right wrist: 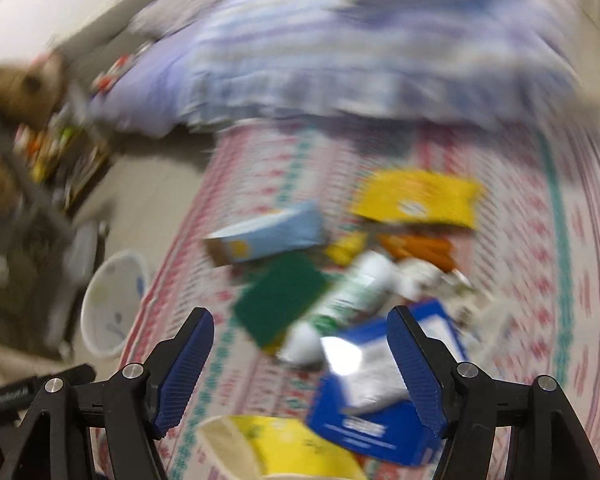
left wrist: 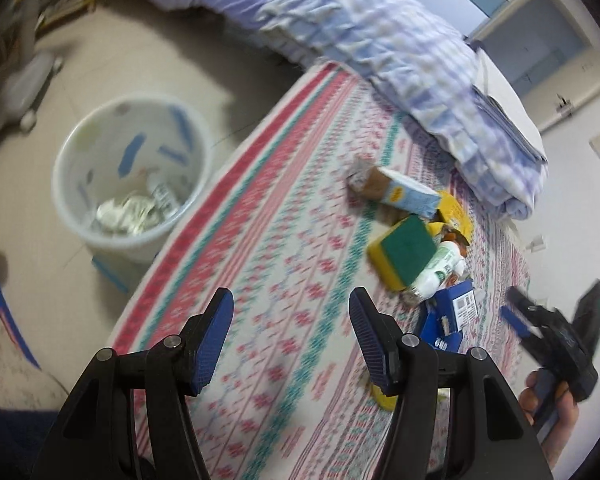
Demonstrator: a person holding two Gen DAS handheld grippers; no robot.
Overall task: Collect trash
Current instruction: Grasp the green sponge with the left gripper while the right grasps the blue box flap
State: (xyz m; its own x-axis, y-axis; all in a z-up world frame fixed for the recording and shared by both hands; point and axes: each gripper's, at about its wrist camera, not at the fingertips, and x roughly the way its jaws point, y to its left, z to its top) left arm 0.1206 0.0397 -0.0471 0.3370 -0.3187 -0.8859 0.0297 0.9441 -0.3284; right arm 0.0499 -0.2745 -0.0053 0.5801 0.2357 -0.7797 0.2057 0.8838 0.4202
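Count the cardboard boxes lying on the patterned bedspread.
2. A light-blue cardboard carton lies farthest, near the folded checked quilt. A dark-blue cardboard box lies nearest, beside the green-and-yellow sponge. Others may be hidden within the pile.

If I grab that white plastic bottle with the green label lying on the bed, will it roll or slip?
The white plastic bottle with the green label lies on its side against the green-topped yellow sponge, so it probably rolls if nudged. Its smooth round body may slip; grip across the middle.
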